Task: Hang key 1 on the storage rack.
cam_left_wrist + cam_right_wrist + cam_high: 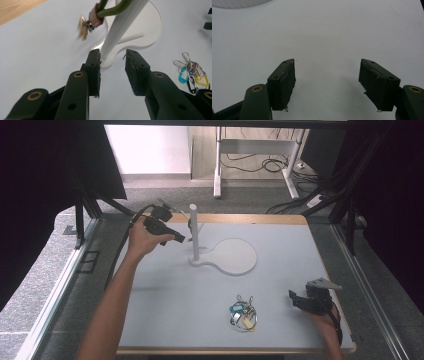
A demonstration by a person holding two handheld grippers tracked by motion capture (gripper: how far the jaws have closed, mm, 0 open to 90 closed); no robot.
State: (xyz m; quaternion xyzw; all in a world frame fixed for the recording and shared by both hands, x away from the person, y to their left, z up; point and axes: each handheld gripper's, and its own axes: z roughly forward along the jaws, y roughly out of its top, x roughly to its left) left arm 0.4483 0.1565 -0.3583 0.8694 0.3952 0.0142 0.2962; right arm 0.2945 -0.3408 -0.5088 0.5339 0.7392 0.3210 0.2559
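Nearby, the light, floppy olive-green strap keyring (113, 7) hangs on the white stand's post (120, 27); both grippers' fingers stand apart, empty; its stiff loop suits gripping

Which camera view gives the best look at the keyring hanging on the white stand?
The left gripper view: the hanging keyring is close, its green loop around the stand's pole. In the high view it is a small dark shape beside the pole.
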